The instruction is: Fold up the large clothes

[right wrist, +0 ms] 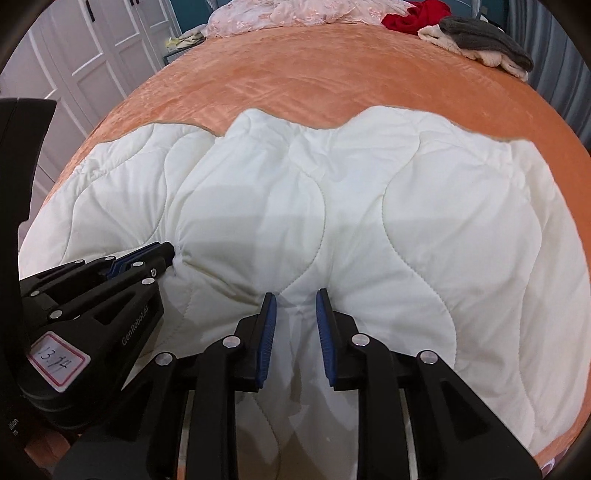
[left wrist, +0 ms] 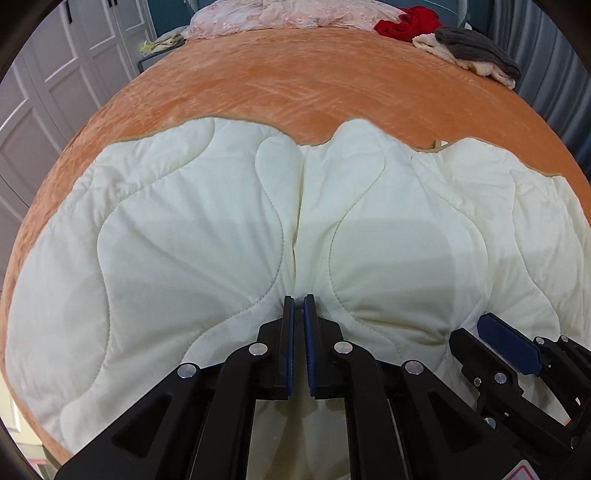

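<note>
Quilted cover: one cream-white quilted cover [left wrist: 192,236] lay spread over the near half of the bed, its wavy stitch lines showing and its far edge rippled in several humps.
Bed: one bed under an orange plush blanket [left wrist: 295,85], bare between the quilt's far edge and the clothes at the far end.
Hand-held grippers: two, both black with blue pads, side by side at the quilt's near edge.
Left hand-held gripper [left wrist: 298,301]: jaws nearly together with a thin gap between the pads; fabric gathered toward the tips, but whether any was pinched could not be told.
Right hand-held gripper [right wrist: 295,295]: jaws a little apart over puckered fabric; pads not seen pressing on it.
Folds: creases fanned out from each pair of tips, one deep fold running away from the left tips.
Other clothes: one pale pink lacy pile [left wrist: 280,16], one red garment [left wrist: 406,22], one grey knit [left wrist: 476,48] lying on one cream knit [left wrist: 436,44], all at the far end, well apart from the quilt.
Wardrobe: white panelled doors [left wrist: 55,74] at the left; the count was unclear.
Label: one sticker [right wrist: 59,360] with handwritten figures on the left hand-held gripper's body.
</note>
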Demonstrator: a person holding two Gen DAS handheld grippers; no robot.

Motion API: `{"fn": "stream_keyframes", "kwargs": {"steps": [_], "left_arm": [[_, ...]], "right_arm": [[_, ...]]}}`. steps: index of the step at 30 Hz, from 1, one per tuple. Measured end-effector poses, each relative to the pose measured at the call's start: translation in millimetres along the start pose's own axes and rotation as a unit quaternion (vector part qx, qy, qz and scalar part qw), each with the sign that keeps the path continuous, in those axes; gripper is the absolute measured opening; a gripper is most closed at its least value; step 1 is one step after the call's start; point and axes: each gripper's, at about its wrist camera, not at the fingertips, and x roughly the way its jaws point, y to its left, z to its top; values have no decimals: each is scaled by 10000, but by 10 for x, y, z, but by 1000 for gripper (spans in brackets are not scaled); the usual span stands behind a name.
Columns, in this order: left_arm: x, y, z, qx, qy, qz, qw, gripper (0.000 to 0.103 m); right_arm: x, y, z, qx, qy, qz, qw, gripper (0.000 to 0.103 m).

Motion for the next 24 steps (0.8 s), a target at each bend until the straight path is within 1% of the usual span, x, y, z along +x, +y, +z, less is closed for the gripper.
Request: {"fn": "stream_keyframes", "kwargs": {"steps": [8,15,18,21,22,23,24], "left_arm": [[43,-13,-29,-18,-96,69,9999,8],[46,-11,-40,-62,-139,69,9999,8],[37,8,-31,-93,-143,26,9999,8],[-63,74,-37,-127,-175,-166,9996,8],[-151,154,-48,-277,-137,-369,9988,9],[-266,275,-77,-527,-78,-681,9963,10],[-367,372,-114,-726,-74,-925,9930,15]], "right_arm": [[46,-28,-35,92,-129,66,9999,21],[61,-44,-61,135,-168,80,9997,21],[58,-33,-50,136,-122,53,9998,21],[16,10,-6,-31,-36,-55,10000,21],[-24,22,11,-65,-5,-86,9999,21],[-86,33,29,-68,25,-87,9999,22],[-200,50,31,-17,40,17,10000,22]]}}
